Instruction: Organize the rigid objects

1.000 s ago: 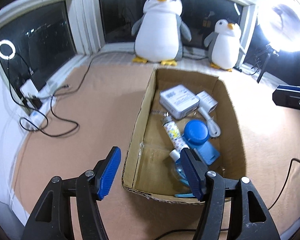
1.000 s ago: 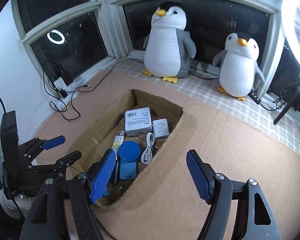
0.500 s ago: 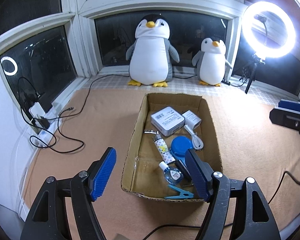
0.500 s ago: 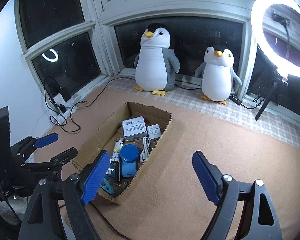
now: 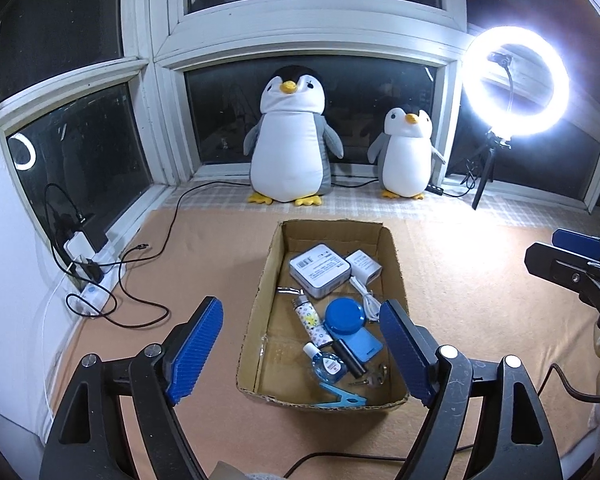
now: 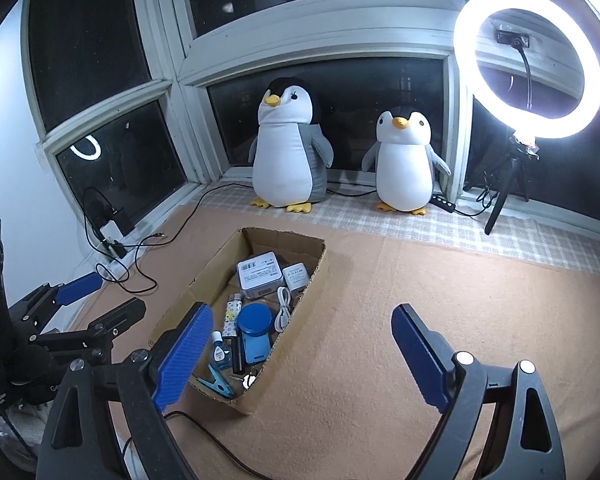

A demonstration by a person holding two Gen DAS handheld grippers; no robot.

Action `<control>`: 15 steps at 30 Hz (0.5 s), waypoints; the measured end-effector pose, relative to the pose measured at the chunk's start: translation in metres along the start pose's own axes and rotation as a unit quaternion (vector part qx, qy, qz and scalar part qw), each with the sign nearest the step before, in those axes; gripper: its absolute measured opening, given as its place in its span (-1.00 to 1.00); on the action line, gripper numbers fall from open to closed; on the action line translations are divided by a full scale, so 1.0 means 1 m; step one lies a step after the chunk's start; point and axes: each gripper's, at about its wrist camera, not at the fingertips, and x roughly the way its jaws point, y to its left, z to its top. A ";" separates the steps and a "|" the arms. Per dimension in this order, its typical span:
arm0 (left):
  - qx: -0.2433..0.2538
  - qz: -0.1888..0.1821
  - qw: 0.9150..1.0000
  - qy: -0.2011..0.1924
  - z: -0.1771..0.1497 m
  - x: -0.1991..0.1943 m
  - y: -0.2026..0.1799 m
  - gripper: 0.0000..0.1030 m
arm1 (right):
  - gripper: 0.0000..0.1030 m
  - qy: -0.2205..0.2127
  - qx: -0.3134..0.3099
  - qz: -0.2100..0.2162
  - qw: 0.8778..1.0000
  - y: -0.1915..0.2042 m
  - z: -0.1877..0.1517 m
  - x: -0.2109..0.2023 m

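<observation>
— On the tan carpeted floor by the window, what sits between the two tools?
— An open cardboard box (image 5: pixel 260 300), with the small things lying loose on its bottom. At the far end lie a white boxed device (image 5: pixel 319 270) and, touching it, a smaller white charger box (image 5: pixel 365 266) with a coiled white cable (image 5: pixel 367 300) just in front.
— And nearer?
— A round blue case (image 5: pixel 345 317) resting on a flat blue pack (image 5: pixel 364 346), a patterned tube (image 5: pixel 311 320) beside them, a small bottle of blue liquid (image 5: pixel 327 366), a black stick (image 5: pixel 350 358), some keys (image 5: pixel 374 376) and a light-blue clip (image 5: pixel 342 398) against the near wall.
— How wide is the left hand-held gripper (image 5: pixel 300 354)?
— Spread wide, its blue pads (image 5: pixel 196 350) far apart. It holds nothing and touches nothing; it hangs above the near end of the box, well clear of the contents.
— The right hand-held gripper (image 6: pixel 298 354)?
— Equally wide, empty. One pad shows over the near corner of the box, the other over bare carpet to the right. No contact with either.
— Anything behind?
— Two plush penguins, a large one (image 5: pixel 290 148) and a small one (image 5: pixel 406 156), stand on the sill, a lit ring light (image 5: pixel 516 80) to their right, and a power strip with black cords (image 5: pixel 92 292) lies at the left.
</observation>
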 end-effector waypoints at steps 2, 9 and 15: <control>0.001 -0.001 1.000 0.001 -0.001 -0.001 -0.001 0.62 | 0.72 0.000 -0.001 -0.005 1.000 0.001 -0.002 0.000; -0.001 0.001 1.000 0.001 -0.002 -0.002 -0.001 0.63 | 0.72 0.005 0.000 -0.001 1.000 0.001 -0.005 0.002; -0.006 0.004 1.000 0.001 -0.001 -0.001 0.003 0.63 | 0.72 0.006 -0.001 -0.001 1.000 0.001 -0.005 0.004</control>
